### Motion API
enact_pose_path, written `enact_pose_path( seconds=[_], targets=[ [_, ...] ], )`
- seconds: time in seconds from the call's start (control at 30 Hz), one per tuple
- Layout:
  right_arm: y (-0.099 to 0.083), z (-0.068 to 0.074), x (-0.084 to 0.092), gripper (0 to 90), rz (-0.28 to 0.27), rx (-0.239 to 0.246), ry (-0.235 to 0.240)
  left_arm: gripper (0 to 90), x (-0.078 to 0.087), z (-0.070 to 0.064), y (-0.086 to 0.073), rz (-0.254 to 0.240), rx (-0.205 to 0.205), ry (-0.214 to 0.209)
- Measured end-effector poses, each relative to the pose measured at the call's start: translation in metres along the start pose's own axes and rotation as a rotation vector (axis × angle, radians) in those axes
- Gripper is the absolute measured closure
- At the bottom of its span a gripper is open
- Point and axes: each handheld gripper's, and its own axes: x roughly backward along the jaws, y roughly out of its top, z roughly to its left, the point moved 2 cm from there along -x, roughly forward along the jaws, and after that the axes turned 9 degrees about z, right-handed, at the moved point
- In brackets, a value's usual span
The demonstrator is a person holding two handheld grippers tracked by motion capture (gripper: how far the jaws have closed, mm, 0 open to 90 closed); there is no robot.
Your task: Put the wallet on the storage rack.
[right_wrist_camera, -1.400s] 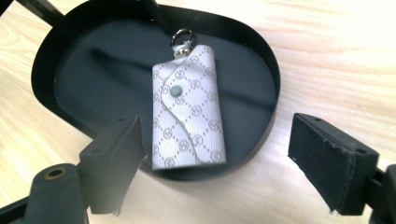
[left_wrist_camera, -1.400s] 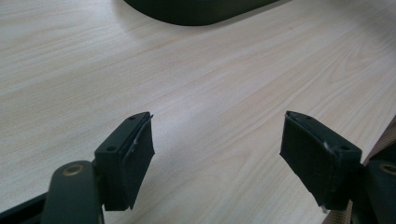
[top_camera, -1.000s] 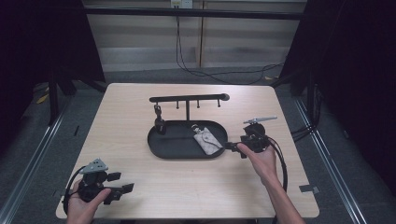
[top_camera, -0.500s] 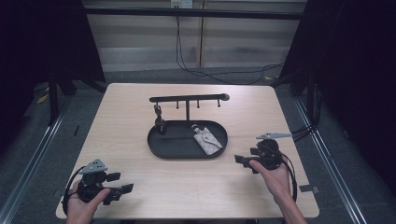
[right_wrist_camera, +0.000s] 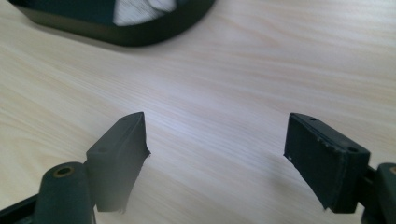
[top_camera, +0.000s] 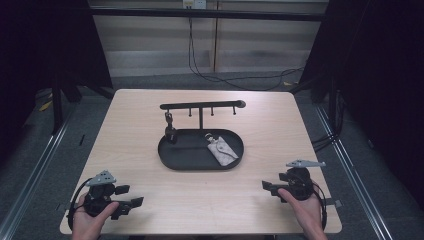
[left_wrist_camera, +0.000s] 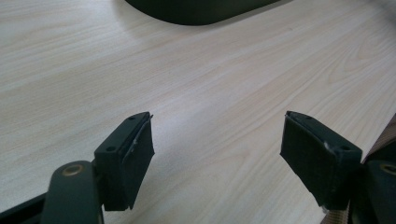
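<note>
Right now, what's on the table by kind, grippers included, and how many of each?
Grippers: 2, left gripper and right gripper, both open and empty
Black oval tray: 1
Black hook rack: 1
Grey key pouch in the tray: 1
Dark keys hanging on the rack: 1 bunch
Total: 6

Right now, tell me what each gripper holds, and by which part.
Nothing is held. The left gripper and right gripper both stand open over bare table; the pouch lies in the tray.
</note>
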Motion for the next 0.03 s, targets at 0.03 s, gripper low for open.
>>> enact_pose_path(
  seconds=[0.03],
  targets=[
    [-0.0016,-0.003,-0.0032,20.6,0.025,-0.003,-0.007,25.1,0.0,0.0,0.0,0.0,0.0,0.0]
  ],
)
